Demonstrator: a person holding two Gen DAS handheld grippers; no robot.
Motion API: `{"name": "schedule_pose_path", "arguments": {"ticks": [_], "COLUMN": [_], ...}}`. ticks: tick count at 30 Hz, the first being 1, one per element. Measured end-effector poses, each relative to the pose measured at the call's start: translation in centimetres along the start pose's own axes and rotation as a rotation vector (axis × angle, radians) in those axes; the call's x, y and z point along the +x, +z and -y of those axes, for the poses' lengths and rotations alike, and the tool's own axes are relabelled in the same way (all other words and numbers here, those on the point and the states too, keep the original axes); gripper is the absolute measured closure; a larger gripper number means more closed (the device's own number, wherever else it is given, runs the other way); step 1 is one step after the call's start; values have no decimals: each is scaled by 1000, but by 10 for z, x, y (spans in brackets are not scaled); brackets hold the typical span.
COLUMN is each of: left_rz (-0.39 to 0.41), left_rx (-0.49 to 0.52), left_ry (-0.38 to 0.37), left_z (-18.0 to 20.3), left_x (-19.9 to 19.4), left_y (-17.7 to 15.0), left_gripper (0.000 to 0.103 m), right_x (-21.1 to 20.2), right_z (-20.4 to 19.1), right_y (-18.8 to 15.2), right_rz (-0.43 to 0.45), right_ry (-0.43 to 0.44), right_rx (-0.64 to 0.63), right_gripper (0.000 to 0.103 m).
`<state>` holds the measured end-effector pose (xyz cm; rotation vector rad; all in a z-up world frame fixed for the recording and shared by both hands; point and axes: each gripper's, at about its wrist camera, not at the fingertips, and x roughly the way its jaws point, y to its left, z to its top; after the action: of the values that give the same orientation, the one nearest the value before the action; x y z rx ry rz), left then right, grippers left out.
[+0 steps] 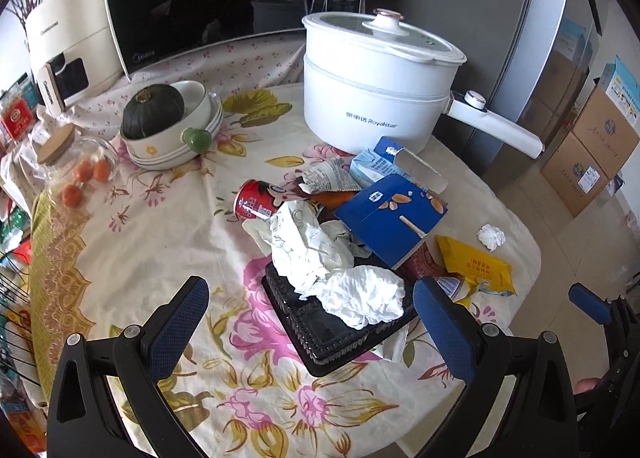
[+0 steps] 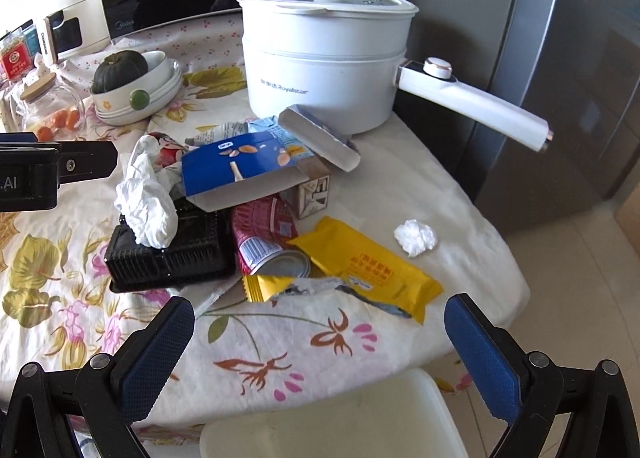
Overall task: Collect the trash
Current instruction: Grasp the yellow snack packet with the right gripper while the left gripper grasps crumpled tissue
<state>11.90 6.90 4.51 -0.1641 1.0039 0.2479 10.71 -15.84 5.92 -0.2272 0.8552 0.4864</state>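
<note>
Trash pile (image 2: 256, 214) hides most of the red can (image 2: 260, 234) beneath it.

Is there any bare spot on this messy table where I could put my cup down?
Yes: the floral tablecloth lies bare between the glass jar and the trash pile, and again in front of the black tray. Another patch lies around the lone white paper ball, below the pot handle. The middle is crowded with cartons, cans and wrappers.

Trash heaped mid-table — crumpled paper (image 1: 352, 294) on black tray (image 1: 320, 338), blue carton (image 1: 388, 218).
</note>
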Motion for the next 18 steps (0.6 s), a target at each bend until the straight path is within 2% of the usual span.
{"name": "schedule_pose_path", "arguments": {"ticks": [2, 4, 8, 9, 11, 14, 18], "left_rz": [-38, -36, -37, -42, -45, -13, -29], "left_rx": [-26, -64, -167, -175, -148, -54, 51], "left_ry": [0, -23, -121, -139, -155, -160, -83], "left_z": [-11, -23, -40, -39, -29, -6, 20], "left_x": [14, 19, 25, 26, 27, 24, 37], "left_y": [2, 8, 16, 17, 18, 15, 9], "left_gripper": [0, 0, 3, 7, 12, 13, 12], "right_x": [9, 17, 32, 38, 50, 63, 77], "right_z": [4, 12, 38, 43, 52, 58, 61], "right_y": [0, 0, 3, 3, 3, 3, 5], "right_rz": [-17, -37, -75, -94, -128, -147, -164], "right_ry": [14, 30, 91, 114, 160, 230, 333], "right_rx": [3, 28, 140, 178, 243, 309, 397], "right_gripper": [0, 0, 0, 0, 0, 0, 0]}}
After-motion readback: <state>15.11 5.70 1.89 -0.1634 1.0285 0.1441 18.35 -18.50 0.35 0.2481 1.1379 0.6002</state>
